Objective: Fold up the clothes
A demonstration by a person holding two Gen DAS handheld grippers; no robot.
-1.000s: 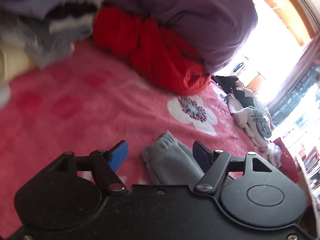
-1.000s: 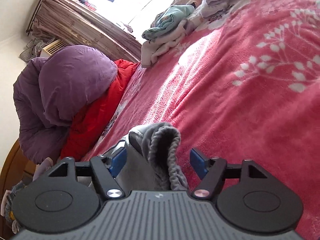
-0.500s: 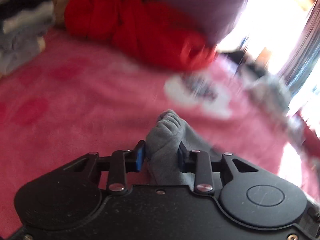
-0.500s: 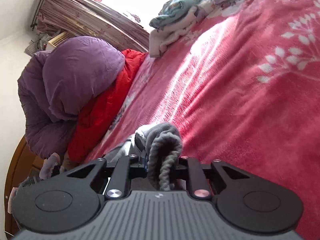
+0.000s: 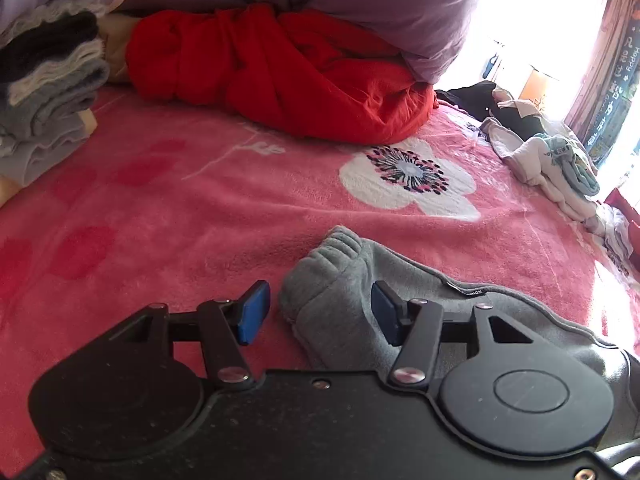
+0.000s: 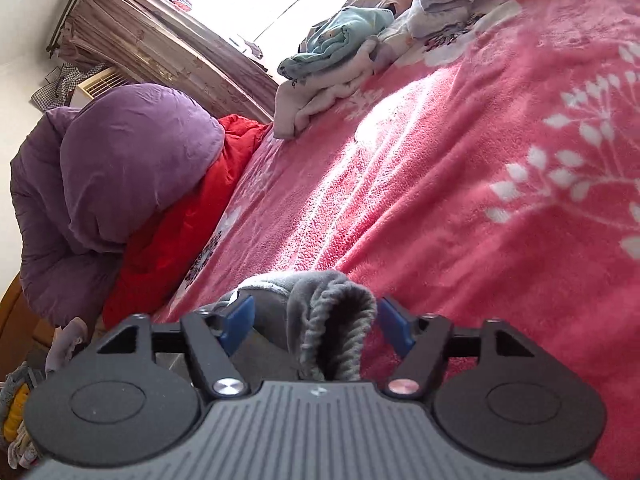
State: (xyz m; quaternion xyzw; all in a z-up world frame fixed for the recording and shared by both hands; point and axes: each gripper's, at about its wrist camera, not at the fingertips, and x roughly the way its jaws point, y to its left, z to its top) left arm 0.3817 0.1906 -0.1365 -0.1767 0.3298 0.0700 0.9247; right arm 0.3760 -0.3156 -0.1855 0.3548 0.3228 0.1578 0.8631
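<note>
A grey fleece garment (image 5: 344,300) with a ribbed cuff lies on the pink flowered blanket (image 5: 200,216). My left gripper (image 5: 316,312) is open, its blue pads on either side of the cuff end without pinching it. In the right wrist view the same garment's ribbed edge (image 6: 332,320) stands bunched up between the fingers of my right gripper (image 6: 316,324), which is open too. The garment's lower part is hidden under both gripper bodies.
A red quilt (image 5: 280,72) under a purple duvet (image 5: 360,4) lies along the far side. Folded clothes (image 5: 44,76) are stacked at the left. Loose white and teal clothes (image 5: 556,168) lie at the right, also in the right wrist view (image 6: 340,60), near a bright window.
Half a second ago both grippers were shut on the grey garment; now both have opened and let it go, and it rests on the blanket.
</note>
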